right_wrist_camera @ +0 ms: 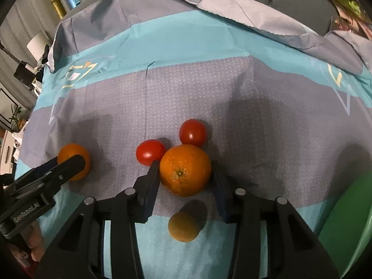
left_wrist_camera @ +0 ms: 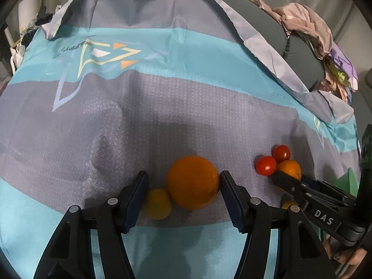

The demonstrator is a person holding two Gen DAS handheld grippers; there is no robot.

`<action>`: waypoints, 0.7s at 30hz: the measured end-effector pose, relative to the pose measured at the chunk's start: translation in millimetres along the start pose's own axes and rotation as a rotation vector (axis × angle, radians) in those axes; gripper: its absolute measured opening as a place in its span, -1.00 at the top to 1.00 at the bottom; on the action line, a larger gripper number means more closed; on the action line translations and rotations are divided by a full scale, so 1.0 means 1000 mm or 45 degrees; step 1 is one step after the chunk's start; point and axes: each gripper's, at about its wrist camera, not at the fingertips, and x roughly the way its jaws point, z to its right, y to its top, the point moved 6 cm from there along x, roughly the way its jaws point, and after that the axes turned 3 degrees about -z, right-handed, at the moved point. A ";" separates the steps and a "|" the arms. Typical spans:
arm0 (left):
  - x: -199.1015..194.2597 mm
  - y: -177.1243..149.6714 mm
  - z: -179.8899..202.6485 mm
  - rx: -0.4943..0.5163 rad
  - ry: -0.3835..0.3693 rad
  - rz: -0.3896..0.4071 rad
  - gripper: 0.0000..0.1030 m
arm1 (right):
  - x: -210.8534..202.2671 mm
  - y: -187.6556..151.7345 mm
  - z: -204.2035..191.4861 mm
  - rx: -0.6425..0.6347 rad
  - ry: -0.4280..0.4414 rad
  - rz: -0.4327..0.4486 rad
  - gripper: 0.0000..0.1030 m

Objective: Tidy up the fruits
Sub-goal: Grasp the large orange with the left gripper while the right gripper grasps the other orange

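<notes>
Left gripper (left_wrist_camera: 183,181): fingers apart, straddling a large orange (left_wrist_camera: 192,182); right finger touches the fruit, left finger stands clear of it. Small yellow citrus (left_wrist_camera: 157,204) lies low between the fingers, touching the large orange.

Right gripper (right_wrist_camera: 184,172): fingers close against both sides of a second orange (right_wrist_camera: 185,170), stem end facing the camera; appears clamped on it. Small yellow-brown fruit (right_wrist_camera: 184,226) lies nearer, under the fingers.

Two red tomatoes (right_wrist_camera: 150,152) (right_wrist_camera: 193,132): just behind the second orange, both touching it.

Cloth (left_wrist_camera: 162,107): blue and grey, star print, beneath all fruit.

Green object (right_wrist_camera: 348,209): right edge, unidentifiable.

Heap of clothing (left_wrist_camera: 309,30): far right.
</notes>
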 end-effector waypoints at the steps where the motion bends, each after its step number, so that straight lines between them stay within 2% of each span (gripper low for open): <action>1: -0.001 0.000 0.001 0.008 -0.006 0.006 -0.04 | 0.000 -0.001 -0.001 -0.004 0.000 0.000 0.16; 2: -0.002 0.000 0.004 0.015 -0.035 0.005 0.11 | -0.001 -0.001 -0.001 -0.008 -0.004 0.003 0.16; 4: -0.002 -0.001 0.006 0.016 -0.037 -0.016 0.11 | -0.004 -0.002 -0.003 -0.013 -0.001 0.009 0.16; 7: -0.002 -0.002 0.008 0.049 -0.028 0.009 0.11 | -0.006 -0.003 -0.004 -0.013 0.014 0.012 0.16; 21: -0.007 -0.006 0.006 -0.017 -0.064 -0.036 0.12 | -0.032 -0.003 -0.005 -0.011 0.054 0.074 0.17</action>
